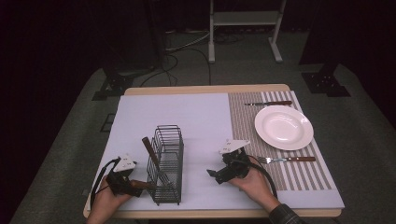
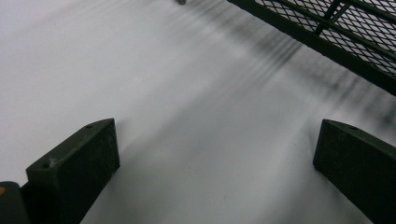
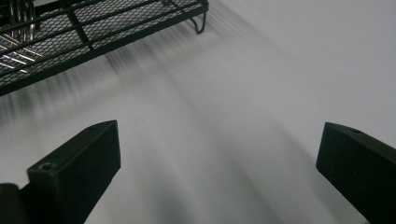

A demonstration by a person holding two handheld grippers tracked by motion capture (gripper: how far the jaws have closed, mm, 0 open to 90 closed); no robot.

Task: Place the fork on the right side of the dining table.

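A black wire basket point(image 1: 167, 163) stands on the white mat, left of centre. A utensil with a brown handle point(image 1: 151, 149) leans inside it, handle up, and its metal tines point(image 3: 16, 58) show through the mesh in the right gripper view. My left gripper point(image 1: 134, 185) sits at the basket's near left corner. It is open over bare mat point(image 2: 215, 154), with the basket's base point(image 2: 327, 42) just ahead to the right. My right gripper point(image 1: 214, 174) rests right of the basket and points toward it. It is also open with nothing between its jaws point(image 3: 217, 154).
A striped placemat point(image 1: 243, 126) covers the table's right side and carries a white plate point(image 1: 283, 127). A brown-handled knife point(image 1: 268, 103) lies beyond the plate and a brown-handled fork point(image 1: 286, 159) lies in front of it. The table's front edge point(image 1: 215, 213) runs just below both hands.
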